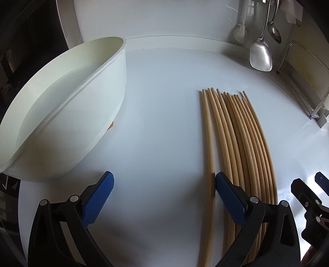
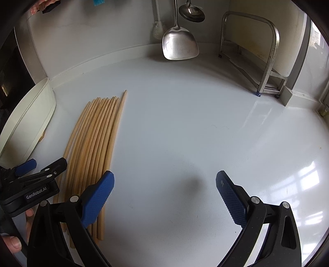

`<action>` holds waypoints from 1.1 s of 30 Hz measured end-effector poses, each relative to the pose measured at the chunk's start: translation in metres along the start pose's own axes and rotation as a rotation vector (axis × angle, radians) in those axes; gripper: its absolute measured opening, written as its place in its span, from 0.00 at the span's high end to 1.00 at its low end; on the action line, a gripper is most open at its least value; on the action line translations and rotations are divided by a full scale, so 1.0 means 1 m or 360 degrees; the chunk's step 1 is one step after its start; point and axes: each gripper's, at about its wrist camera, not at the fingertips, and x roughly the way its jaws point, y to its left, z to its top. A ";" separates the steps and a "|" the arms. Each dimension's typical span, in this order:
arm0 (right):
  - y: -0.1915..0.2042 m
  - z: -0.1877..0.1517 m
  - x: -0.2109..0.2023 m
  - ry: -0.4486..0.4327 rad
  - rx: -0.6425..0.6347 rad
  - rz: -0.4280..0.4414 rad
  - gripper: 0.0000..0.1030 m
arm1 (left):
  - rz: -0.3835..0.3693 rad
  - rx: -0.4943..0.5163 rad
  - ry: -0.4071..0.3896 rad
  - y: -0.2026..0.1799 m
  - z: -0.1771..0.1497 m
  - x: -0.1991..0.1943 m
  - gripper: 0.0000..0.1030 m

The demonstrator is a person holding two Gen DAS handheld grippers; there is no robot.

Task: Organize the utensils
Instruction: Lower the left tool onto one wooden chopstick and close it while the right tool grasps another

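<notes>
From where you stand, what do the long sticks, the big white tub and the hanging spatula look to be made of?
The chopsticks look like bamboo or pale wood: tan, matte, faint grain. The white tub seems plastic: thin, smooth wall with a dull sheen. The hanging spatula looks like steel: grey, brushed, reflecting light.

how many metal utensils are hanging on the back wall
2. A flat metal spatula hangs lowest, its blade near the counter. A metal ladle hangs just right of it, higher up. More may hang above, out of view.
</notes>
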 end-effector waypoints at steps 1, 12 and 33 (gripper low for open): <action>0.002 0.001 0.002 0.0007 -0.0011 -0.0006 0.08 | -0.0004 -0.0005 0.0003 0.002 0.000 0.000 0.06; 0.031 0.006 0.009 0.0010 -0.0114 -0.0082 0.08 | 0.0010 -0.0019 0.0009 0.007 0.003 -0.005 0.06; 0.040 0.012 0.016 -0.0042 -0.0234 -0.0187 0.08 | 0.0048 0.0004 0.0021 0.001 0.009 -0.003 0.06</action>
